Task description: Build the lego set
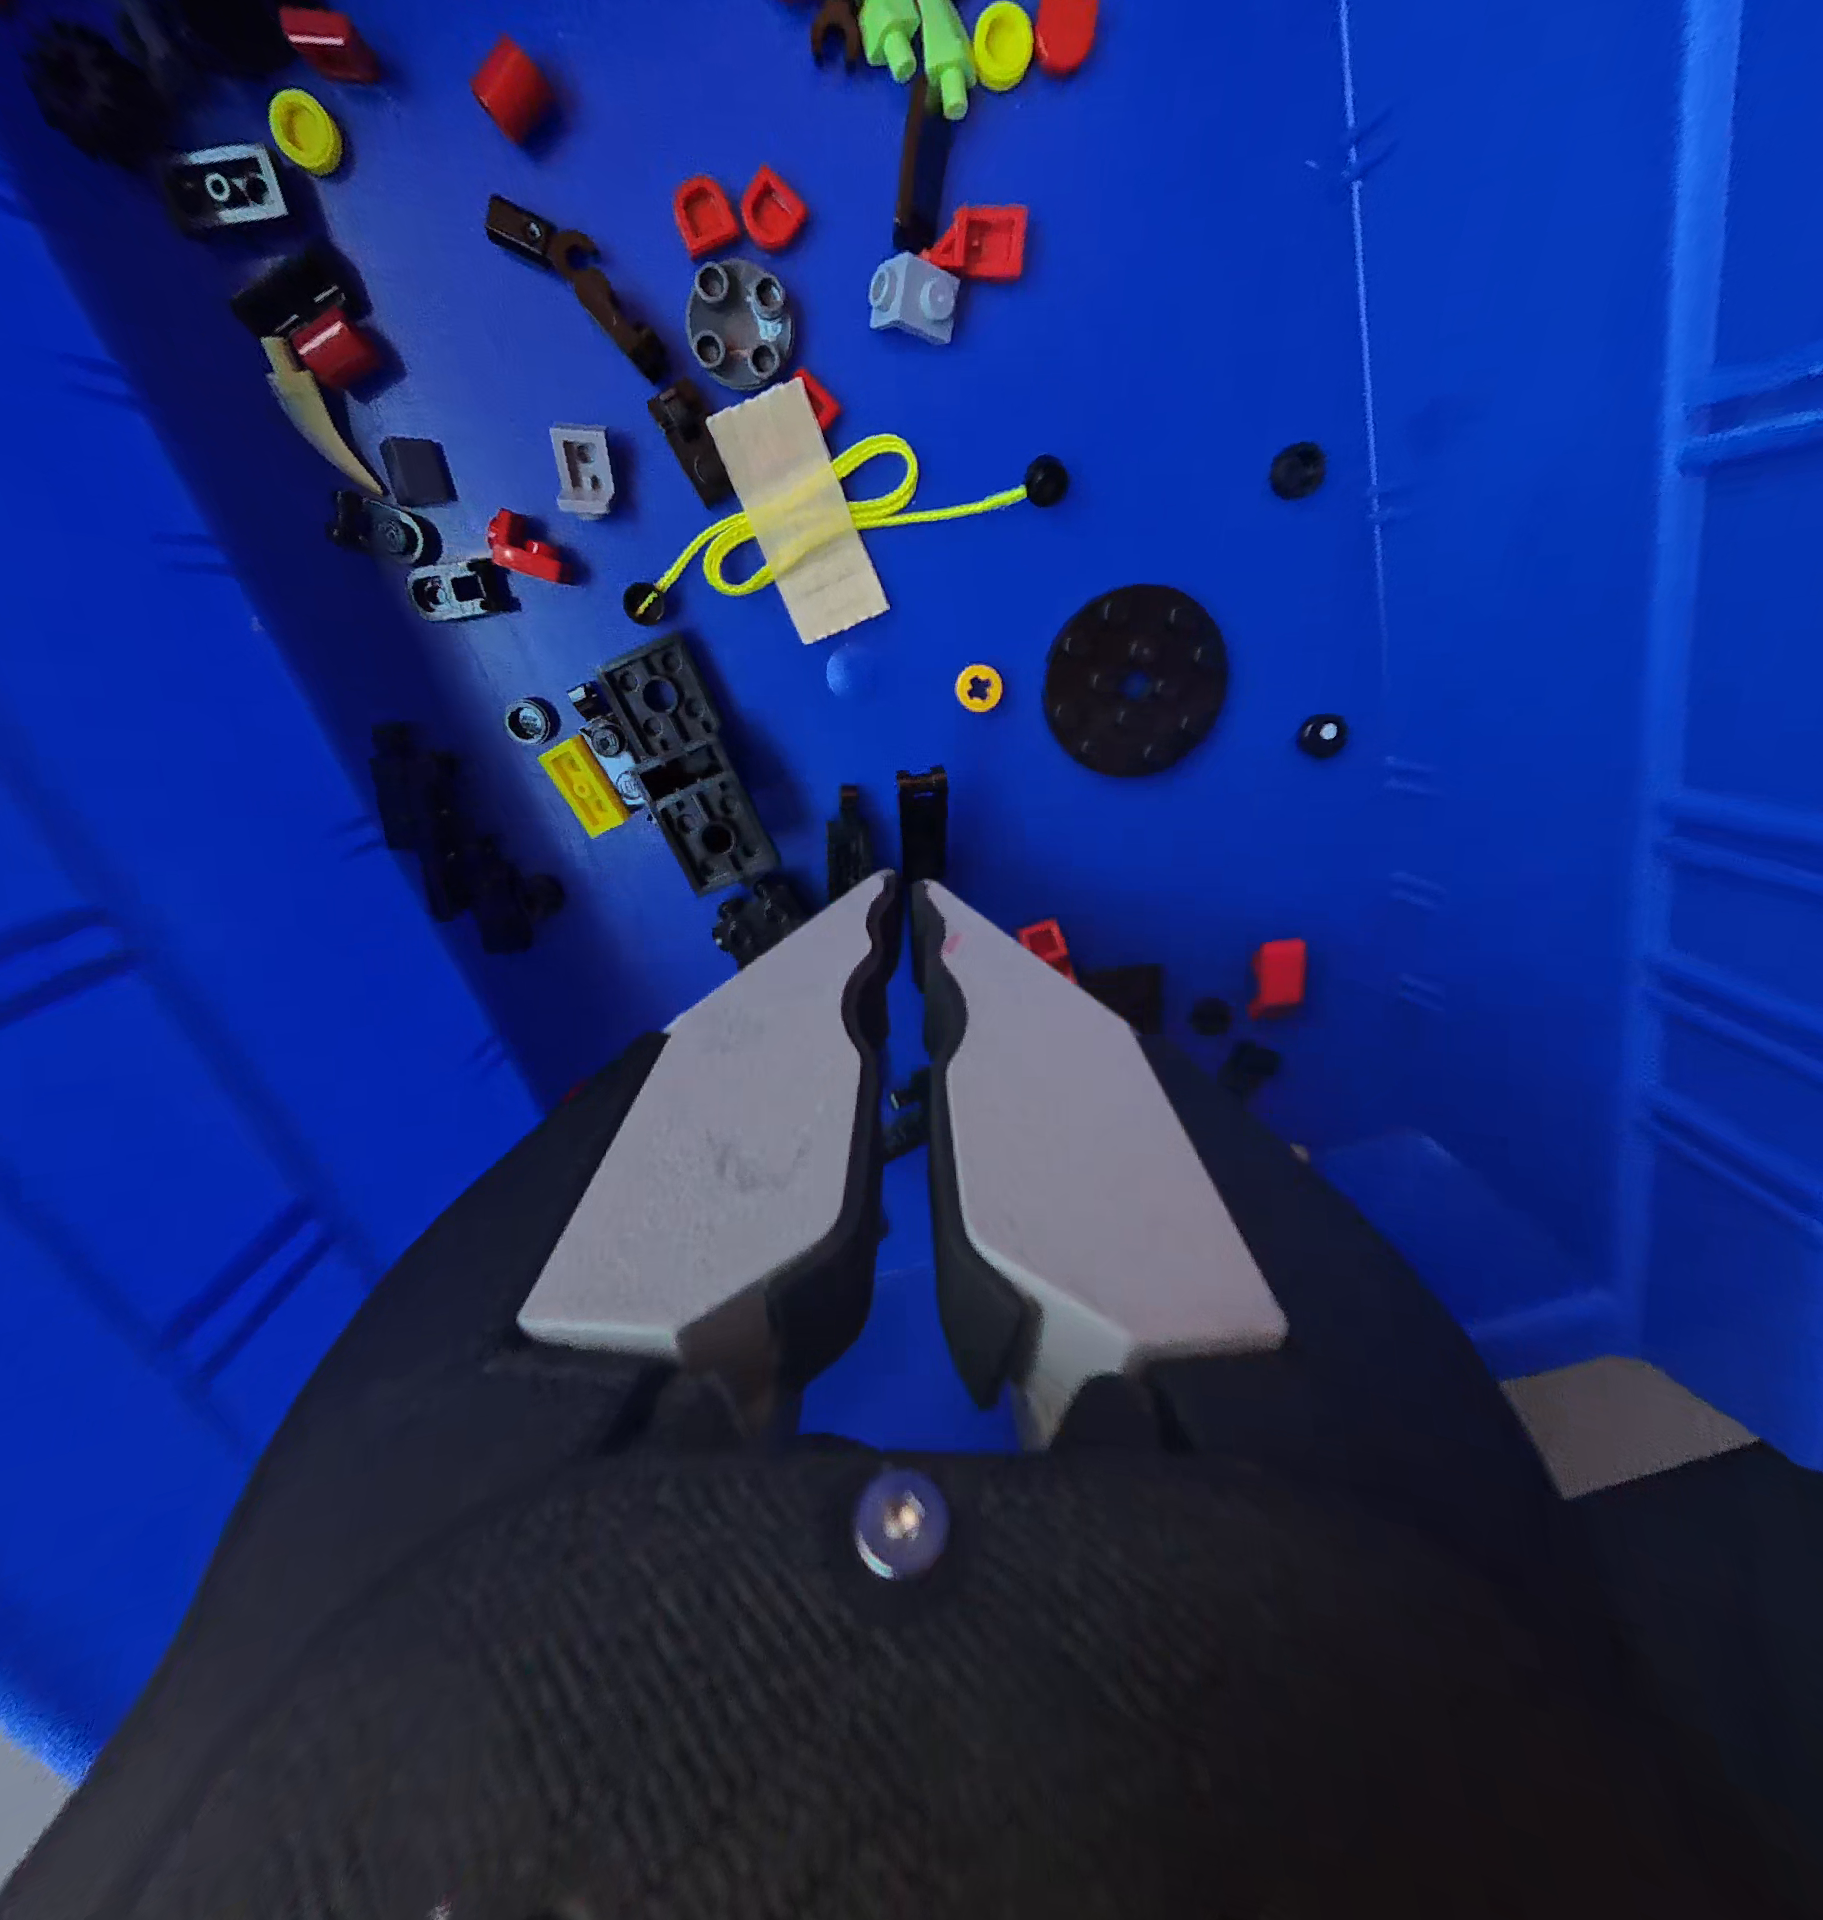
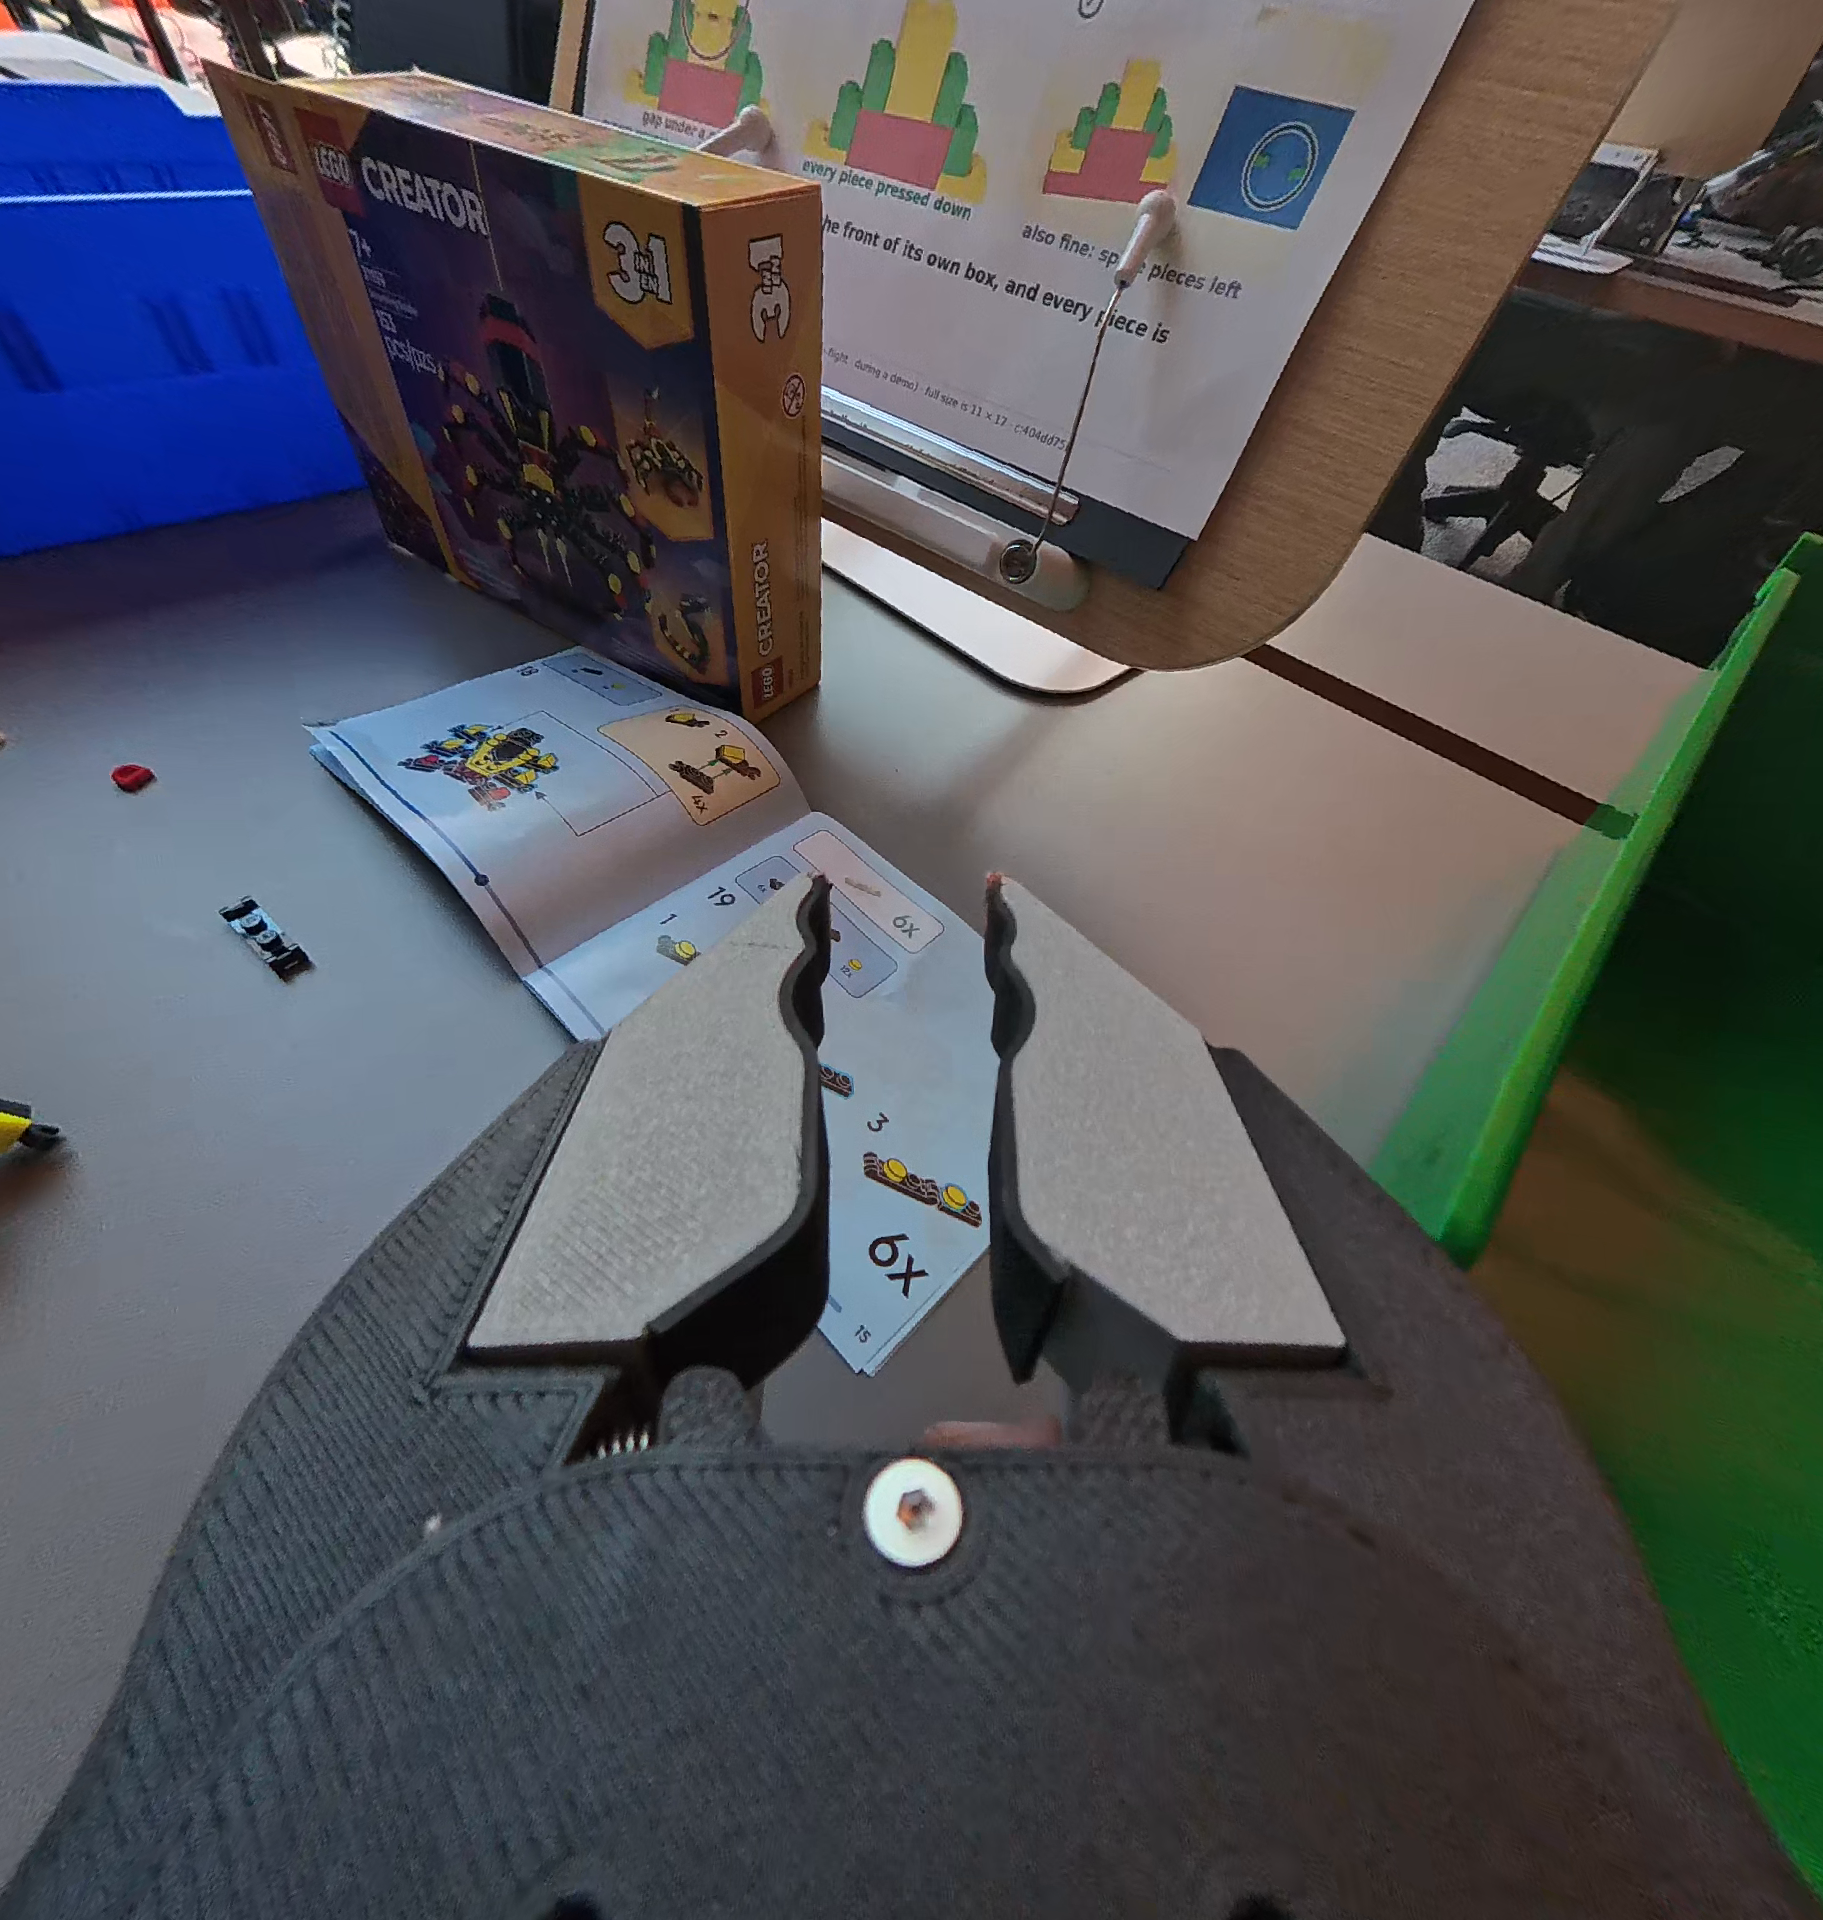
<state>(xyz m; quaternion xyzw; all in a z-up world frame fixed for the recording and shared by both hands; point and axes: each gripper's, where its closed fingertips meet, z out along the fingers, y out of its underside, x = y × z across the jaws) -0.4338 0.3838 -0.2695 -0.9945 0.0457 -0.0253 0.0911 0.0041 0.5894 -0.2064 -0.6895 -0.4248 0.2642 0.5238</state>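
Picking from the bin, manual kept in sight.

Left gripper [image 1: 905, 883]: jaws clamped on a slim black piece [image 1: 922, 821], tip upward, just above the blue bin [image 1: 1509, 623] floor; loose parts lie beyond, sorted for picking. Right gripper [image 2: 905, 883]: jaws apart, empty, poised over the open manual [image 2: 616, 831] on the bench [image 2: 211, 1195], likely to check the step; box [image 2: 533, 395] stands behind.

Inside the blue bin [image 1: 1509, 520], loose pieces crowd the upper left and centre of the frame; bare floor runs down the right side past the black round plate [image 1: 1135, 681]. On the worktop [image 2: 211, 1195], the lower left lies mostly bare. The set box [image 2: 533, 395] blocks the upper centre, the green bin [image 2: 1572, 987] the right edge, and the booklet [image 2: 574, 831] covers the middle.
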